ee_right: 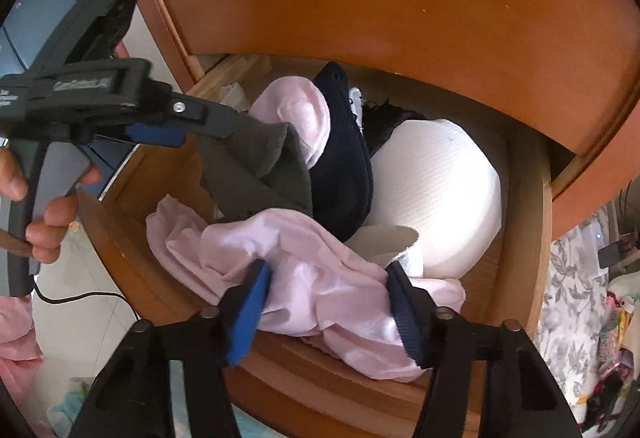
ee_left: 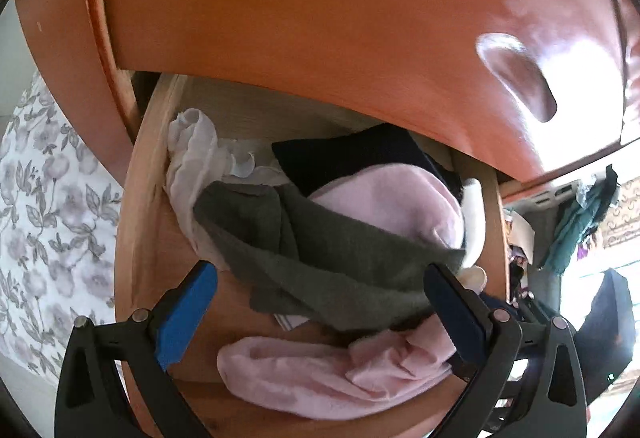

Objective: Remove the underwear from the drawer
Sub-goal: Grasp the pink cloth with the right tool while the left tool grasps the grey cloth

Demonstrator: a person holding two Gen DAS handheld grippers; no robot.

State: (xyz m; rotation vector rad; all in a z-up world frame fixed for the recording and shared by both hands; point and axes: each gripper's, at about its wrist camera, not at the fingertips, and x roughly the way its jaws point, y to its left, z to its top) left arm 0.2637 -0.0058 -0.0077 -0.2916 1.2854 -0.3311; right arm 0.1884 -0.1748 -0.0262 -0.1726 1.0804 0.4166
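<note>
— Underwear first: what does it look like from your side?

— Your drawer (ee_right: pixel 524 238) stands open and full. At its front edge lies a crumpled pale pink piece (ee_right: pixel 320 278), thin and slightly shiny. Behind it sit a grey-green one (ee_right: pixel 260 165), a dark navy one (ee_right: pixel 344 173) and a white padded cup (ee_right: pixel 436 197).

— And my grippers?

— Your right gripper (ee_right: pixel 328 298) is spread wide, its blue pads either side of the pink piece, gripping nothing. Your left gripper (ee_left: pixel 320 302) is spread too, hovering over the grey-green piece (ee_left: pixel 320 258), its pads either side of the cloth; I cannot tell whether they touch it.

— Anything else?

— White gauzy fabric (ee_left: pixel 192 157) lies bunched in the drawer's far left corner.
</note>
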